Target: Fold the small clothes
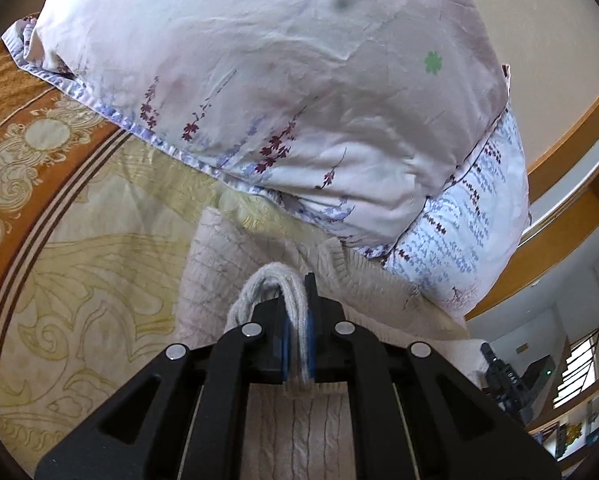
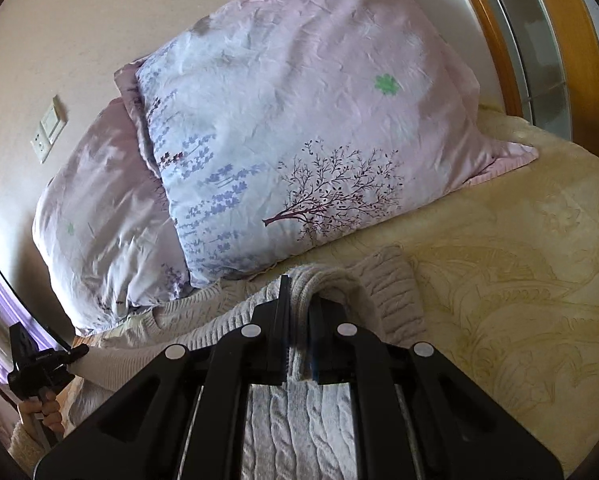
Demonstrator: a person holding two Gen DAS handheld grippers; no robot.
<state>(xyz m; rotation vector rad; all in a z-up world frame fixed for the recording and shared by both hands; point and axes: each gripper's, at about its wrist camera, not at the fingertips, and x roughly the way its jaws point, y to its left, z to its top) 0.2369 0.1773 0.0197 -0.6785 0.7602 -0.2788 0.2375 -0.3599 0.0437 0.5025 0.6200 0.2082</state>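
Note:
A cream cable-knit sweater (image 1: 223,264) lies on the bed in front of the pillows. My left gripper (image 1: 295,320) is shut on a bunched fold of its ribbed edge, which loops out past the fingertips. In the right wrist view the same sweater (image 2: 395,292) spreads toward the lower left, and my right gripper (image 2: 299,316) is shut on another thick fold of its edge. The left gripper (image 2: 39,360) also shows at the far left of that view, held by a hand. The right gripper (image 1: 503,376) shows small at the lower right of the left wrist view.
Two large floral pillows (image 1: 259,80) (image 2: 299,128) lean against the wall right behind the sweater. The bed has a yellow patterned cover (image 2: 499,300) with an orange border (image 1: 15,104). A wooden headboard (image 2: 499,40) and a wall socket (image 2: 49,128) are behind.

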